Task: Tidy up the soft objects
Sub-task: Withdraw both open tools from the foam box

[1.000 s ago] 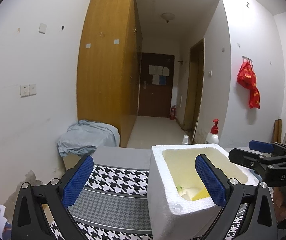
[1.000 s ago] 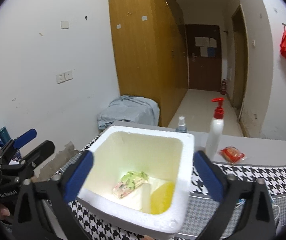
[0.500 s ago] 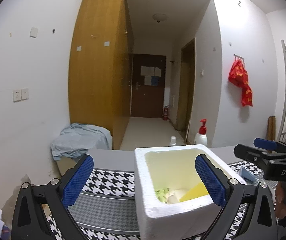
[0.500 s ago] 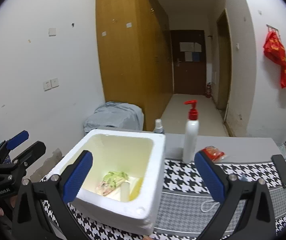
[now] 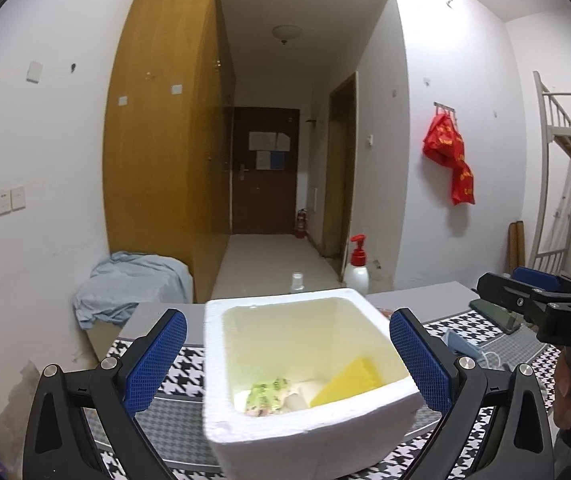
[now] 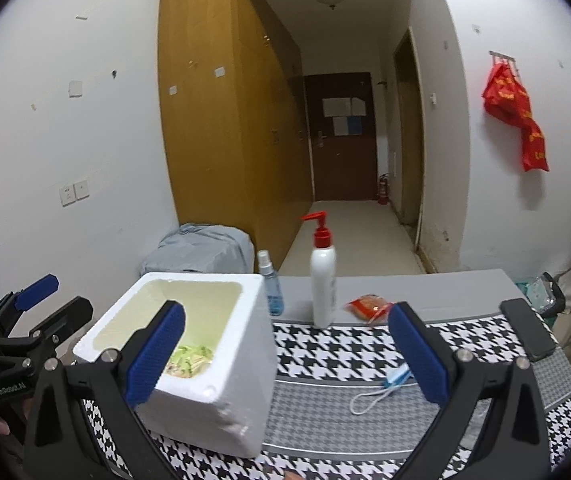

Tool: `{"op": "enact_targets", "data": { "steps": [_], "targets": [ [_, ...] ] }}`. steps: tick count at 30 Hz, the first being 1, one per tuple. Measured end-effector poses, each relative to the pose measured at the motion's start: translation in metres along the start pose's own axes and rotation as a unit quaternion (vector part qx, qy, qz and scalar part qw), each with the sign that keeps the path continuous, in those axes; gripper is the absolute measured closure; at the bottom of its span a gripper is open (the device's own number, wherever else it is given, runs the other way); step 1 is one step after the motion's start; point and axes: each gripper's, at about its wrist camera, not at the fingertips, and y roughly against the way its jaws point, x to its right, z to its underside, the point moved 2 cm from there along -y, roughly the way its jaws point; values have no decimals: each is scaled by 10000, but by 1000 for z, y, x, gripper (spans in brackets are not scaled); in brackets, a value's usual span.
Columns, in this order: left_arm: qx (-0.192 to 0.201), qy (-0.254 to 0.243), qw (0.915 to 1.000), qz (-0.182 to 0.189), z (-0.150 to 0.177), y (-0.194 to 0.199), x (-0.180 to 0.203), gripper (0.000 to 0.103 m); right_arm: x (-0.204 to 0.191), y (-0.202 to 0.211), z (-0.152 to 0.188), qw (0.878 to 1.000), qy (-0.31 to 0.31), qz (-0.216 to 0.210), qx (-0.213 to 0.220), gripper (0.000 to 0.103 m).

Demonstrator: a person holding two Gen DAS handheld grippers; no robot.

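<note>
The left tongs (image 5: 287, 360) are held wide open with nothing gripped; in the left wrist view their blue pads (image 5: 156, 362) stand on either side of a white foam box (image 5: 285, 440) without touching it. The box is set upright on the houndstooth cloth (image 6: 333, 344) near the left end of the desk (image 6: 437, 286). Inside it a green-and-pink soft packet (image 5: 269, 392) is seen lying on the bottom, with a yellow sponge (image 5: 349, 378) leaned against the inner wall to its right.

Past the box, toward the far edge of the desk, a small clear spray bottle (image 6: 270, 284) is stood just beside the box's far right corner, and a white pump bottle with a red top (image 6: 322, 276) is placed a little further right. A red snack packet (image 6: 369, 306) lies near the far edge, right of the pump bottle.

The right tongs (image 6: 285, 360) are likewise spread wide and hold nothing; their left pad is seen in front of the box opening, their right pad over the cloth. A blue face mask (image 6: 395, 378) with a white ear loop is laid flat on the cloth toward the right side, partly hidden by that right pad. A dark phone (image 6: 527, 330) rests near the right edge of the desk.
</note>
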Motion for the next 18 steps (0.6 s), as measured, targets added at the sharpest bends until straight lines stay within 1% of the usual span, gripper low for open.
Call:
{"op": "enact_targets", "data": {
  "steps": [18],
  "targets": [
    [68, -317, 9975, 621, -5, 0, 56, 1, 55, 35, 8, 9978, -347, 540, 176, 0]
  ]
}}
